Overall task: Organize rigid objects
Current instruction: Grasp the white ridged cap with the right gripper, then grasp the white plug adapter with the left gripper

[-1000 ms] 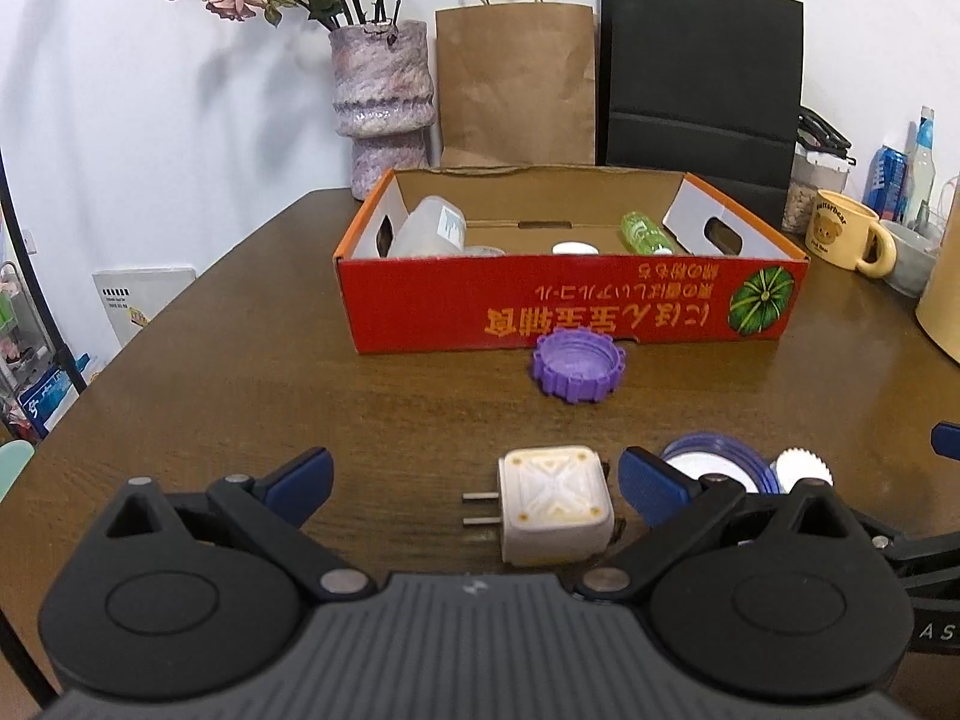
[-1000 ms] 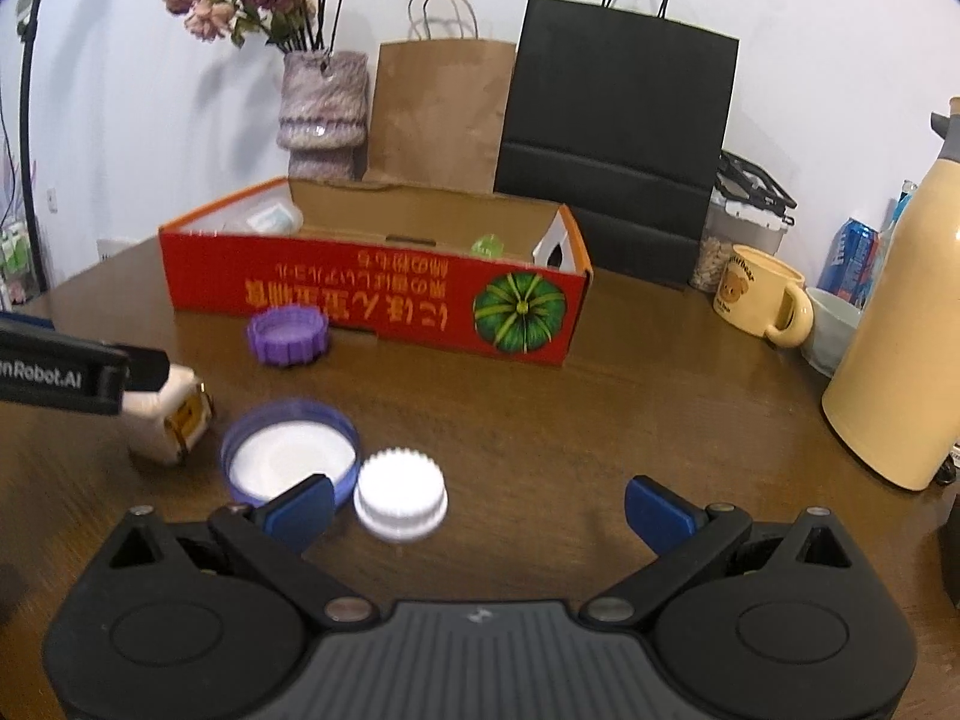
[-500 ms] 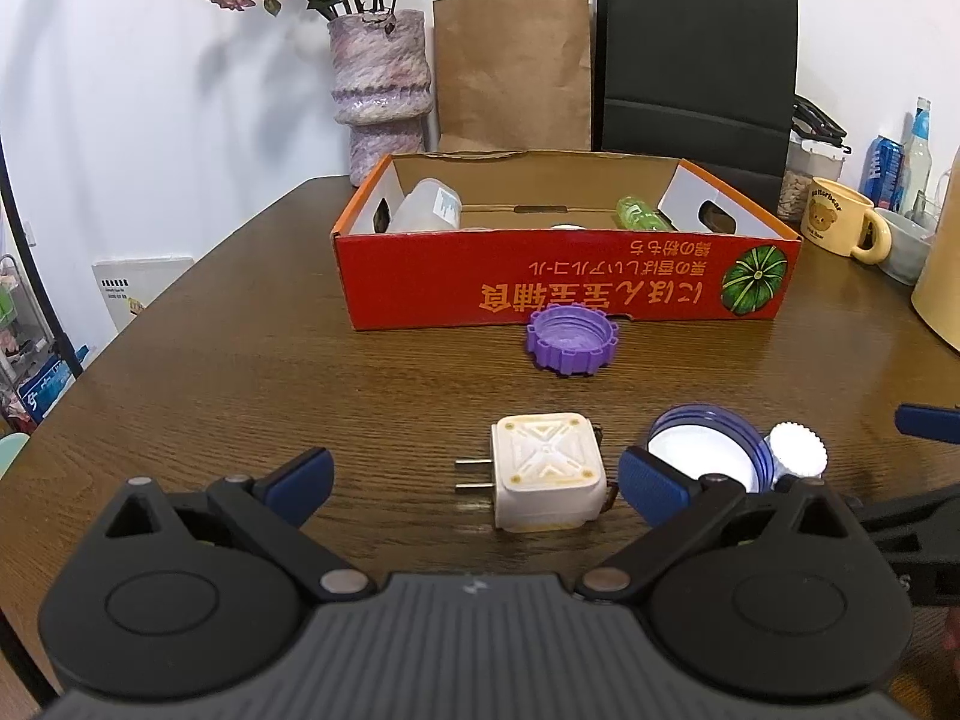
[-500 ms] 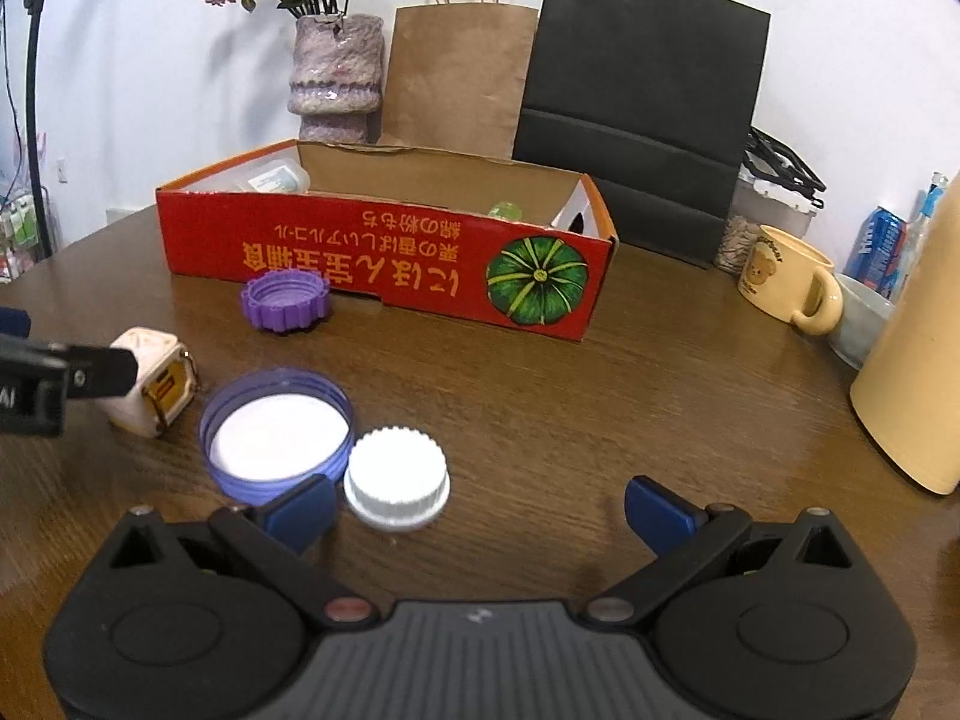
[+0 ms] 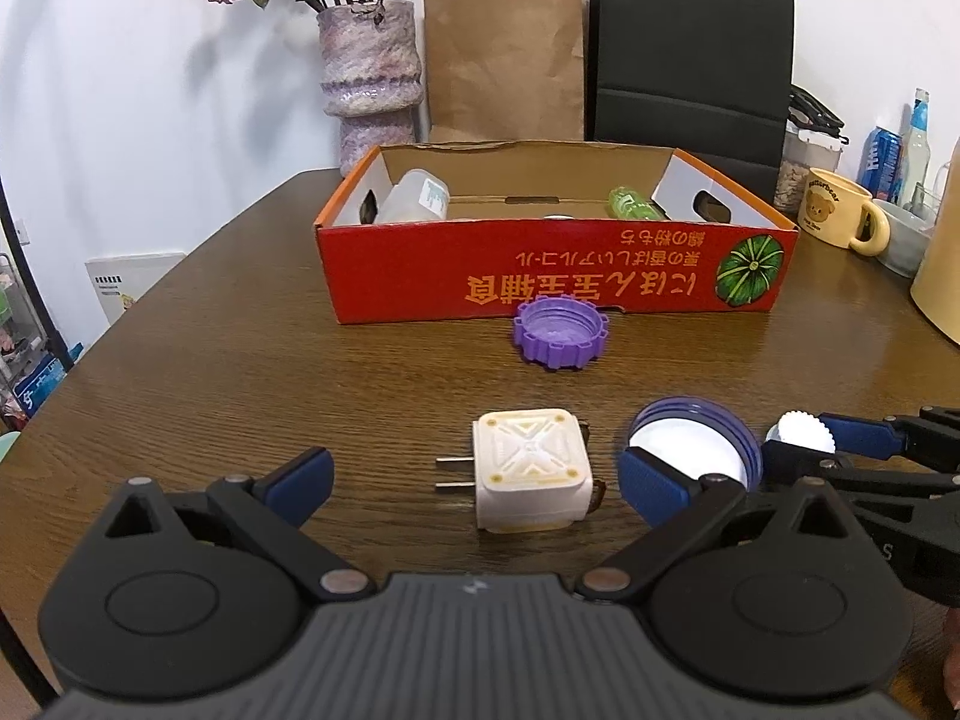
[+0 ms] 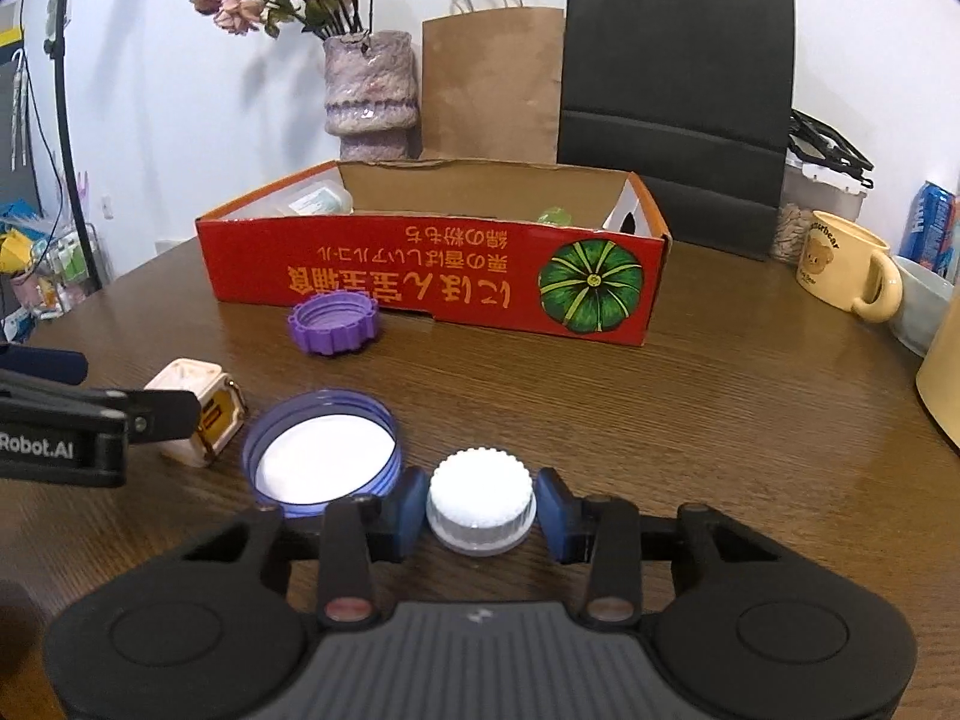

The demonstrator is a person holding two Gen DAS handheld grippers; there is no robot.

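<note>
A white plug adapter lies on the table between the open jaws of my left gripper; it also shows in the right wrist view. My right gripper has its jaws closed in around a white ribbed cap, with narrow gaps still showing on both sides. A blue lid lies just left of the cap. A purple cap sits in front of the red cardboard box, which holds a clear container and a green bottle.
A vase of dried flowers, a brown paper bag and a black bag stand behind the box. A yellow bear mug, a bowl, cans and a cream flask crowd the right side.
My right gripper moved forward and narrowed its jaws around the white cap. My left gripper drew slightly nearer the plug adapter, still open.
</note>
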